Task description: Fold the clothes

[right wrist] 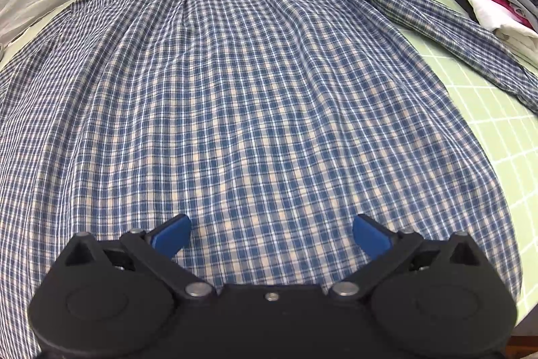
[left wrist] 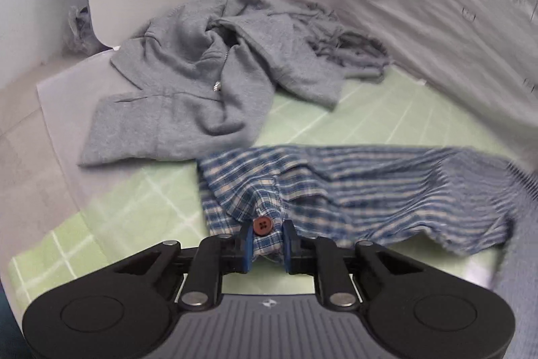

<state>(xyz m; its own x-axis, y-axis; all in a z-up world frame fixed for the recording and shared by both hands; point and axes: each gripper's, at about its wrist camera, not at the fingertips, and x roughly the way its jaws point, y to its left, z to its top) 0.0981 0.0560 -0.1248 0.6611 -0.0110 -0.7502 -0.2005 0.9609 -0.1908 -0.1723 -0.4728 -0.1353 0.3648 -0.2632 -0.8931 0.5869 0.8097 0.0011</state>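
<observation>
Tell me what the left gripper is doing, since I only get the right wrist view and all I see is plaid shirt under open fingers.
Observer: The left gripper is shut on the plaid shirt, pinching a cuff-like edge right by a brown button.
Operator: Anything else lying near it?
Observer: Yes, a crumpled grey zip hoodie lies beyond the shirt, partly on the green grid mat.
Operator: Is the hoodie touching the shirt?
Observer: Its lower edge seems to meet the plaid fabric, though I cannot tell whether they overlap.
</observation>
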